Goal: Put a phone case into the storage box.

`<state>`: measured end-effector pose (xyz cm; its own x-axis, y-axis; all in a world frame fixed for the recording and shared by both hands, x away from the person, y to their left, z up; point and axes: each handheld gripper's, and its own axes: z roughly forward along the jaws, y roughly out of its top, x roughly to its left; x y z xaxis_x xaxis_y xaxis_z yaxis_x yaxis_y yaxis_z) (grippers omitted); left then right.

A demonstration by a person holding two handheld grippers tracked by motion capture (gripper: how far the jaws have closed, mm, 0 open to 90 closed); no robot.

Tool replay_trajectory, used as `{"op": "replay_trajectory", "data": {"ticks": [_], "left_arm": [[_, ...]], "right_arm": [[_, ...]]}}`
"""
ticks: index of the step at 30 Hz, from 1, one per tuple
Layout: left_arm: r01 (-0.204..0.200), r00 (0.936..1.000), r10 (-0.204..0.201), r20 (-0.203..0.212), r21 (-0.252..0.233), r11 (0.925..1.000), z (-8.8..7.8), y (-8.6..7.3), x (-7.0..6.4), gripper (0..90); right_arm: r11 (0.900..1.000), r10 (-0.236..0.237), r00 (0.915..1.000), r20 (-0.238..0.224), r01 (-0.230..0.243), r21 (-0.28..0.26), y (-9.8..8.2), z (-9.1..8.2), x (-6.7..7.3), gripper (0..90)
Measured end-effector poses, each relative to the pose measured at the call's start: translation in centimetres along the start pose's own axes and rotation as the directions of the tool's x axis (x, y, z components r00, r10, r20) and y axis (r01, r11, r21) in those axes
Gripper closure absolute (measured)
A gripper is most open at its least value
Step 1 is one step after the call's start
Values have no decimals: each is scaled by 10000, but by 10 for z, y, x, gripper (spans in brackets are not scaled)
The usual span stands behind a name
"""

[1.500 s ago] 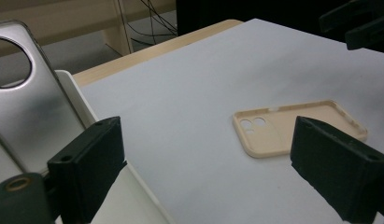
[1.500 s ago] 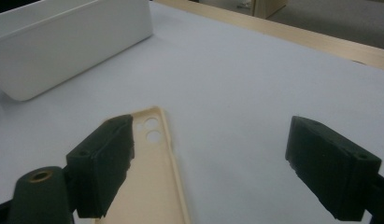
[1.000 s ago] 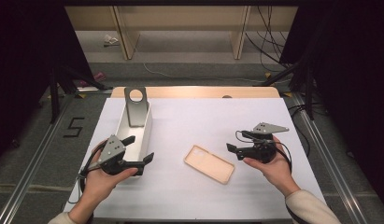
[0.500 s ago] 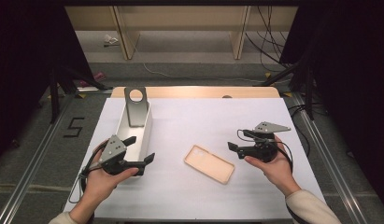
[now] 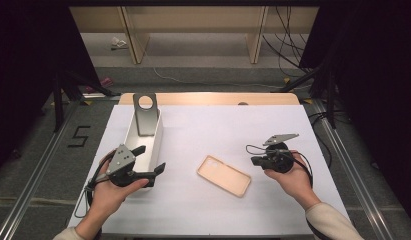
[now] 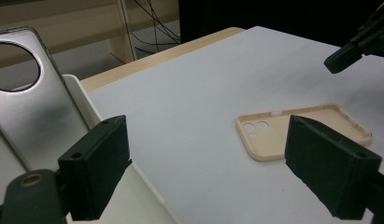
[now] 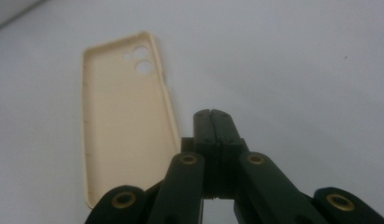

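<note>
The right gripper (image 5: 255, 161) has just closed its jaws flat together on nothing, its tip just right of the beige phone case (image 5: 224, 175), which lies hollow side up near the middle of the white table (image 5: 218, 125), bare surface all round it. The left gripper (image 5: 152, 159) stands wide open and empty at the near end of the white tray (image 5: 157, 145), which runs along the table's left edge with a silver phone (image 5: 145, 114) leaning at its far end.
</note>
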<state>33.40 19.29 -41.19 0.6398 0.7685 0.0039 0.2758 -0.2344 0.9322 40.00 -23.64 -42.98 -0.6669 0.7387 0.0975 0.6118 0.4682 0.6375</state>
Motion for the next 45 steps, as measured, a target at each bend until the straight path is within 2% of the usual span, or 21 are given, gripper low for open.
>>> {"op": "replay_trajectory", "data": {"ticks": [6, 10, 18, 31, 33, 40, 41, 44, 45], "left_arm": [[26, 10000, -26, -1, 34, 10000, 1, -1, 1, 140], [76, 10000, -76, -6, 89, 9999, 2, -2, 2, 142], [36, 10000, -36, 1, 94, 9999, 2, -2, 2, 142], [23, 10000, -23, 34, 125, 9999, 3, -2, 1, 142], [12, 10000, -12, 40, 130, 9999, 3, -2, 1, 142], [-12, 10000, 11, 63, 130, 9999, 3, -2, 0, 142], [-18, 10000, 18, 64, 126, 9999, 3, -2, 0, 142], [0, 10000, -1, 65, 129, 9999, 3, -2, 0, 142], [-1, 10000, 0, 75, 133, 9999, 3, -2, 0, 142]], "right_arm": [[9938, 65, 9999, 117, -78, 1110, 5, 18, 4, 900], [9822, 32, 9999, 153, -60, 1875, 3, 26, 3, 900], [9630, -22, 9999, 171, -25, 2694, -1, 35, 5, 900], [9461, -192, 9998, -44, 196, 3232, -3, 39, 13, 900], [9433, -141, 9998, -134, 178, 3315, -3, 39, 18, 900], [9329, -323, 9971, -694, 550, 3560, -3, 41, 38, 900], [9321, -242, 9954, -926, 560, 3579, -3, 43, 42, 900], [9287, -408, 9936, -1057, 767, 3629, -3, 44, 52, 900], [9293, -400, 9910, -1279, 839, 3597, -3, 45, 55, 900]]}}
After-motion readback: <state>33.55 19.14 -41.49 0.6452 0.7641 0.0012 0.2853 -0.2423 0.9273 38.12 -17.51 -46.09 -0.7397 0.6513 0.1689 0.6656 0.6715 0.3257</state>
